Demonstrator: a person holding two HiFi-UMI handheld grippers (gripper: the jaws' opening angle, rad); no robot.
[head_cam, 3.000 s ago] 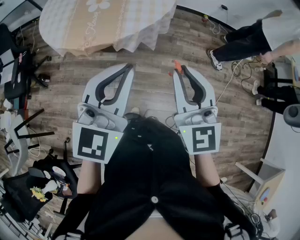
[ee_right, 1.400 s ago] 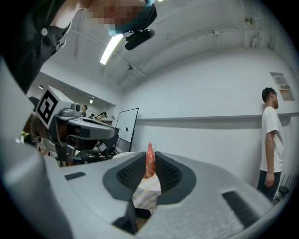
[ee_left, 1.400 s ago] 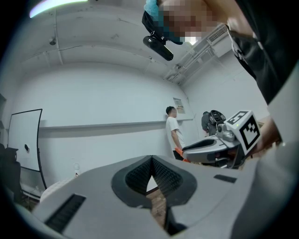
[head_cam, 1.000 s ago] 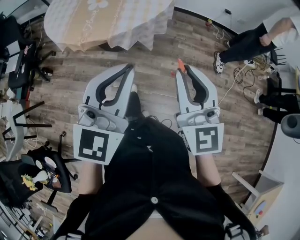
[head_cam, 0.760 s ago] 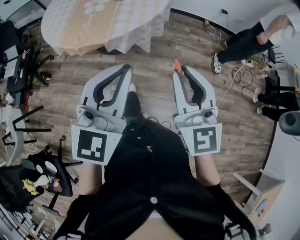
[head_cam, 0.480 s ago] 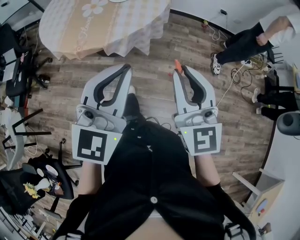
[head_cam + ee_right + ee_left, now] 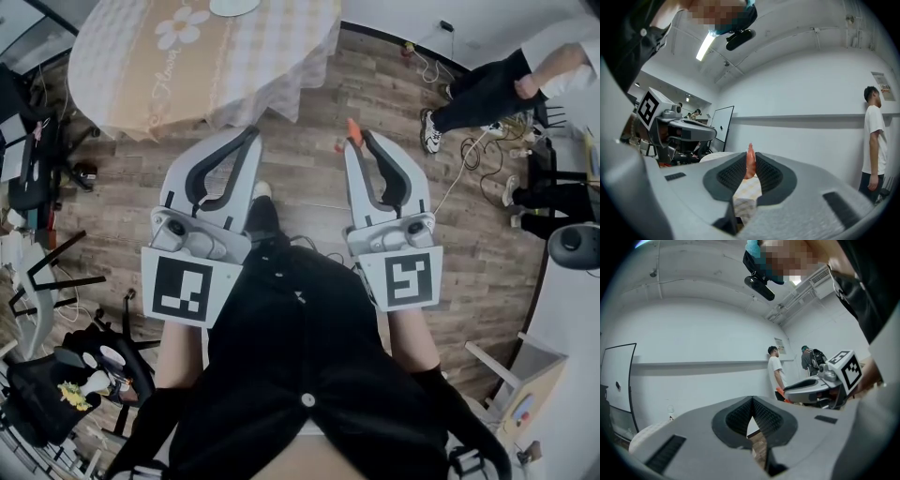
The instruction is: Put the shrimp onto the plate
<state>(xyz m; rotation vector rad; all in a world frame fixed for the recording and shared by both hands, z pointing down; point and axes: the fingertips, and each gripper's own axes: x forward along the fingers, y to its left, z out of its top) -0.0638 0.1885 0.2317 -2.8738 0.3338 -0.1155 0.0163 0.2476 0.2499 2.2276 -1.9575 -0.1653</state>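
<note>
While the shrimp [image 7: 750, 163] stands pinched upright between the pads of the right gripper [image 7: 360, 138], just above the middle of the head view, it is over wooden floor [image 7: 309, 103], well apart from the table [image 7: 141, 66] at upper left. The left gripper [image 7: 250, 134], left of centre, has its jaws together on nothing. A pale round rim [image 7: 234, 6] at the table's top edge may be the plate; too little shows to tell. The risk, as I judge it, is the carry: the pads hold only the shrimp's lower part, so a jolt or a slackened squeeze could drop it on the floor short of the table. Against three seconds ago, the table sits lower and fuller in the frame, the pale rim has come into view, and both grippers keep their pose.
</note>
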